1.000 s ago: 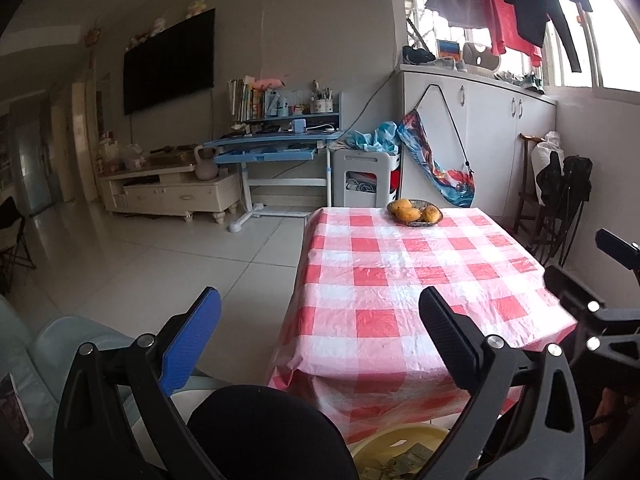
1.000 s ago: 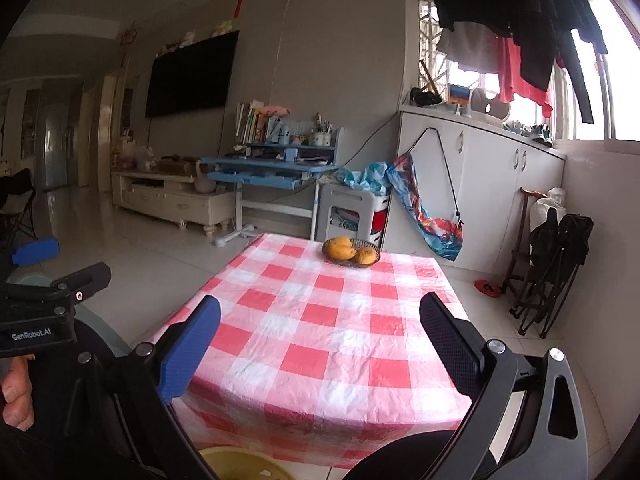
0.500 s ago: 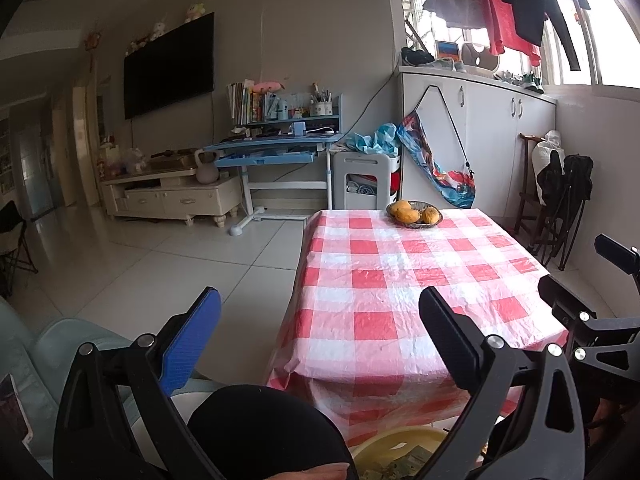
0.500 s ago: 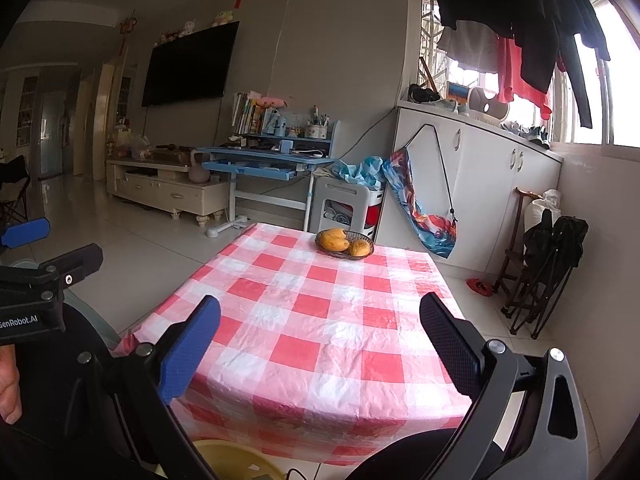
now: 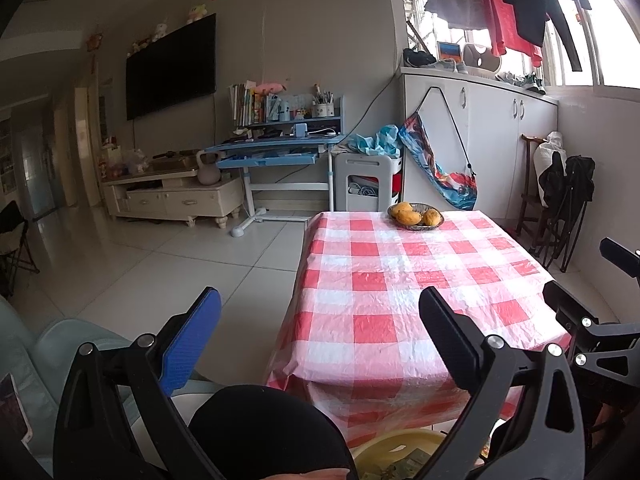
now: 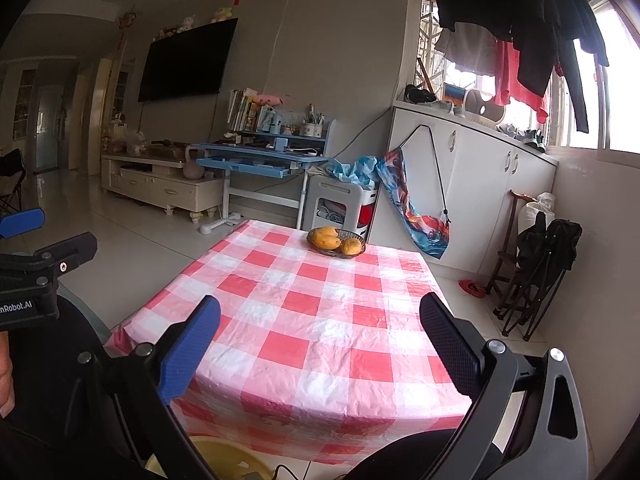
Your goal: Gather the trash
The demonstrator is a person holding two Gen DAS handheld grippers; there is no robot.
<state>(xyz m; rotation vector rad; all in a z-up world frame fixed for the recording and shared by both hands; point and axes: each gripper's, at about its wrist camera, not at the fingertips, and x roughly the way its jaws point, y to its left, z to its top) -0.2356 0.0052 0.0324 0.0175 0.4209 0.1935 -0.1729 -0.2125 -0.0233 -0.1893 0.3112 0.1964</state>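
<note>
Both cameras drifted slightly, left gripper [image 5: 320, 334] and right gripper [image 6: 320, 334] spread wide, empty, above checkered table [image 6: 304, 320]

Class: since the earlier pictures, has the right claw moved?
Yes. The right claw has risen: in its view the fruit basket sits lower against the cabinet.
</note>
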